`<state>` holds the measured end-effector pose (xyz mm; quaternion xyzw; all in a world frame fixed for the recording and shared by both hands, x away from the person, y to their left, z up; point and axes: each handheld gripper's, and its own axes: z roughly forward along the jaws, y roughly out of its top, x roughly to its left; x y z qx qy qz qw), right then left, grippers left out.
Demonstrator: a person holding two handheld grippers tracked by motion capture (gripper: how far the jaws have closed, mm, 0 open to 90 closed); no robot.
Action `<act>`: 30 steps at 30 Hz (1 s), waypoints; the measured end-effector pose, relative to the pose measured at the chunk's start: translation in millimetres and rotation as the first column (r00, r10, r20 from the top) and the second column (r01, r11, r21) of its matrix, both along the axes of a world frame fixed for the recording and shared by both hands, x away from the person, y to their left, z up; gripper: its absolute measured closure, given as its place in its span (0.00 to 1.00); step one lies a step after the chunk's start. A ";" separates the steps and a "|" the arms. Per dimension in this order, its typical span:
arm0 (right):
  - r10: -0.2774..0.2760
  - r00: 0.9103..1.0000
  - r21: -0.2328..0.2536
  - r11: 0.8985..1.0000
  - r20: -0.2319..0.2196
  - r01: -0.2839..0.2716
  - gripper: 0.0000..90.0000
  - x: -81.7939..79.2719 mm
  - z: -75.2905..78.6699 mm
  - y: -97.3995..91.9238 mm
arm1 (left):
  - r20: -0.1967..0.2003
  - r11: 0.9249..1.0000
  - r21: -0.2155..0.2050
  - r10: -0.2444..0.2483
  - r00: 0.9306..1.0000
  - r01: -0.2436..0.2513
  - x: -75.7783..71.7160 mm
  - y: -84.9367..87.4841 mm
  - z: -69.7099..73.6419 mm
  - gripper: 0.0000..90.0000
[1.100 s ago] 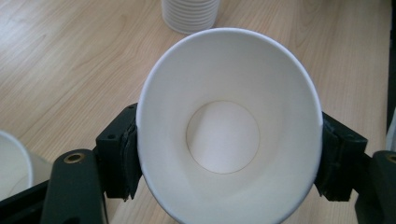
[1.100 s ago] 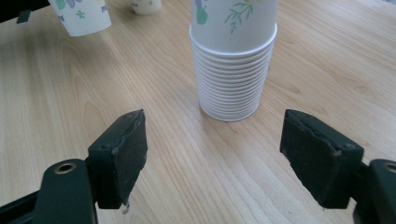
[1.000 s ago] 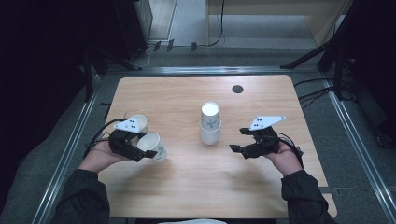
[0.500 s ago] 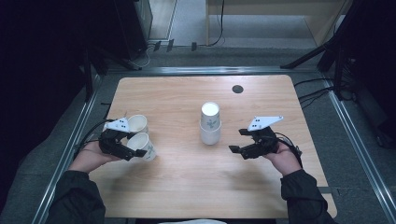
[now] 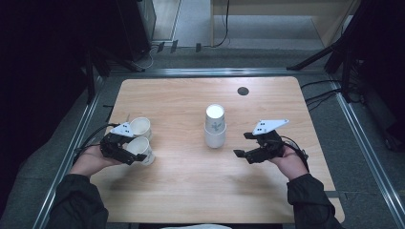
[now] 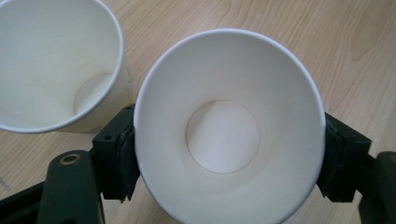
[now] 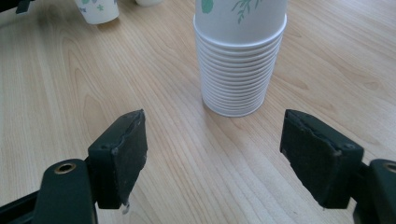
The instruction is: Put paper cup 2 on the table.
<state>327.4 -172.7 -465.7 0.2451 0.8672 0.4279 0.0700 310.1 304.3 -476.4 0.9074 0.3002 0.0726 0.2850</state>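
My left gripper [image 5: 136, 155] pinches a paper cup [image 6: 229, 130], its jaws just easing apart, beside a second cup [image 5: 141, 127] at the table's [image 5: 191, 191] left. My right gripper [image 5: 244, 144] waits spread before the stack [image 7: 239, 56]. I release only once the cup stands flat.

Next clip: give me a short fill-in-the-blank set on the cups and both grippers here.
1. The stack of cups stands upside down near the table's ____.
2. The cup between the left gripper's jaws stands with its mouth facing ____.
3. The right gripper is open and holds ____.
4. Counting the one between the left jaws, ____ single cups stand at the table's left side.

Missing words: middle; up; nothing; two
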 end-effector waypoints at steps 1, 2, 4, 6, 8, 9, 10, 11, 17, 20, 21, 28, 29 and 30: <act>-0.001 1.000 0.000 1.000 -0.003 0.001 0.26 -0.1 0.1 -0.2 | 0.001 1.000 0.004 0.001 1.000 -0.001 0.2 0.1 -0.3 0.25; -0.001 1.000 0.000 1.000 -0.001 0.001 0.26 0.1 0.0 -0.3 | 0.002 1.000 0.007 0.002 1.000 -0.002 0.4 0.1 -0.7 0.25; -0.003 1.000 -0.002 1.000 -0.002 0.003 0.26 0.1 -0.2 -0.3 | 0.004 1.000 0.012 0.007 1.000 -0.007 0.9 0.3 -1.3 0.25; -0.002 1.000 -0.002 1.000 -0.001 0.002 0.26 0.1 -0.2 -0.2 | -0.001 1.000 0.018 0.012 1.000 -0.012 1.6 0.8 -2.4 0.25; 0.000 1.000 -0.002 1.000 -0.001 0.000 0.26 0.2 -0.5 0.0 | -0.007 1.000 0.020 0.012 1.000 -0.012 2.4 1.0 -3.8 0.24; 0.000 1.000 -0.004 1.000 -0.001 0.000 0.26 0.1 -0.6 0.3 | -0.009 1.000 0.027 0.013 1.000 -0.013 2.3 0.7 -4.2 0.24; 0.001 1.000 -0.003 1.000 -0.002 -0.001 0.26 0.1 -0.7 0.4 | -0.008 0.999 0.030 0.014 1.000 -0.014 2.4 0.2 -4.7 0.24; 0.001 1.000 -0.003 1.000 -0.002 -0.001 0.26 0.0 -0.7 0.6 | -0.008 0.999 0.034 0.011 1.000 -0.010 2.7 -0.2 -5.1 0.24; -0.003 1.000 0.004 1.000 0.005 0.003 0.26 -0.4 0.8 -0.4 | -0.008 0.999 0.053 0.007 1.000 -0.007 3.2 -2.7 -7.3 0.23; -0.003 1.000 0.002 1.000 0.006 0.003 0.26 -0.4 0.7 -0.3 | -0.011 0.999 0.053 0.010 1.000 -0.009 3.4 -3.0 -7.4 0.23; -0.002 1.000 0.002 1.000 0.007 0.002 0.26 -0.3 0.6 -0.2 | -0.015 0.999 0.048 0.013 1.000 -0.013 3.6 -3.2 -7.6 0.23; 0.002 1.000 -0.001 1.000 0.008 -0.002 0.26 -0.7 0.3 0.5 | -0.034 0.999 0.044 0.005 0.999 -0.003 4.3 -5.2 -8.3 0.20; 0.006 1.000 0.000 1.000 0.015 -0.006 0.26 -0.7 0.3 1.1 | -0.047 0.999 0.043 0.005 0.999 -0.003 4.5 -6.7 -9.5 0.19; 0.006 1.000 0.000 1.000 0.015 -0.006 0.26 -0.7 0.3 1.1 | -0.047 0.999 0.043 0.005 0.999 -0.003 4.5 -6.7 -9.5 0.19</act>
